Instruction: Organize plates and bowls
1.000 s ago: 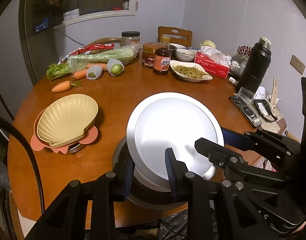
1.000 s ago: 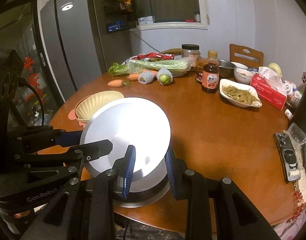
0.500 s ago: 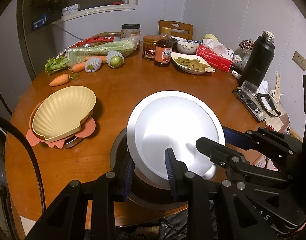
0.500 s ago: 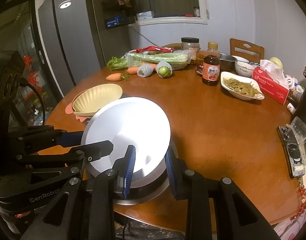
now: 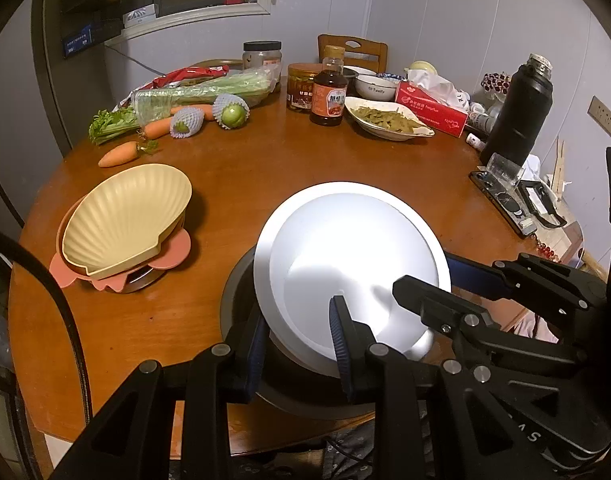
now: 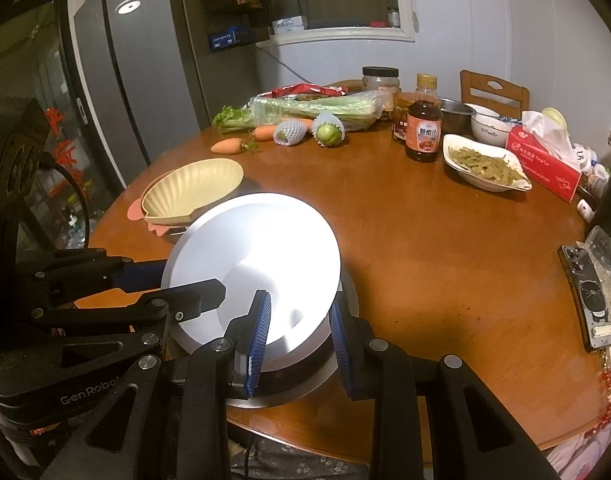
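**Both tools clamp the white plate at the worktop's near edge**

Left wrist: the left tool [image 5: 299,338] is closed on the near rim of the white plate [image 5: 345,248], which sits over a dark bowl [image 5: 241,280]. A shell dish [image 5: 125,220] lies to the left.

Right wrist: the right tool [image 6: 299,332] grips the plate's [image 6: 257,248] near right rim on the worktop [image 6: 445,260].

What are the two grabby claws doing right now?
Left gripper: closed on the near edge of the white plate.
Right gripper: closed on the same white plate's other side.
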{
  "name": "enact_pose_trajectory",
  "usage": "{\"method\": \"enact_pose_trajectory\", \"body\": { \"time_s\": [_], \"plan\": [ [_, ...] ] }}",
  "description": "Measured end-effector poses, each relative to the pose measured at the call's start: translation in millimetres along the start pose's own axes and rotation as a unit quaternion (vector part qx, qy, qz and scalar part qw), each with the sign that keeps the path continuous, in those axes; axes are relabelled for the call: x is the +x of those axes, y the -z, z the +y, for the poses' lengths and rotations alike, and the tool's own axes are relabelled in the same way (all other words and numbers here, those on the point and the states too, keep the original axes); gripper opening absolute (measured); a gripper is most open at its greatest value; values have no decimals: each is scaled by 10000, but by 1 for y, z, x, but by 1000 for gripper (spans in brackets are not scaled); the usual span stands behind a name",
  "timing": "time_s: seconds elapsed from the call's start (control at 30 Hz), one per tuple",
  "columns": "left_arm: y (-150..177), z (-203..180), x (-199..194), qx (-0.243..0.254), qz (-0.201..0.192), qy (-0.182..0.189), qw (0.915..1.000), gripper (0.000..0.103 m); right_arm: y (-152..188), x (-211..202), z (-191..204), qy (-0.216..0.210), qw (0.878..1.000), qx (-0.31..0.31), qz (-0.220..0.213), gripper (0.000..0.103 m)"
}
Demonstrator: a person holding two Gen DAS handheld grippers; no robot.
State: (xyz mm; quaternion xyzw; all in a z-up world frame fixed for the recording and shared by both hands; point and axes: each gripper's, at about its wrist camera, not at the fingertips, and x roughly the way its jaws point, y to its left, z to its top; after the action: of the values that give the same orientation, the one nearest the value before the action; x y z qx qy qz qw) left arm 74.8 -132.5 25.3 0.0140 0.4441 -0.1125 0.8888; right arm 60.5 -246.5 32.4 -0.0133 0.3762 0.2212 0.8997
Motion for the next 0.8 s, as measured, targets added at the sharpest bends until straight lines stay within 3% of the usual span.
{"method": "enact_pose_trajectory", "body": {
  "time_s": [0.8],
  "plan": [
    [6,3,12,65,160,-133,9998,30,6,11,7,155,9996,-154,182,32]
  ]
}}
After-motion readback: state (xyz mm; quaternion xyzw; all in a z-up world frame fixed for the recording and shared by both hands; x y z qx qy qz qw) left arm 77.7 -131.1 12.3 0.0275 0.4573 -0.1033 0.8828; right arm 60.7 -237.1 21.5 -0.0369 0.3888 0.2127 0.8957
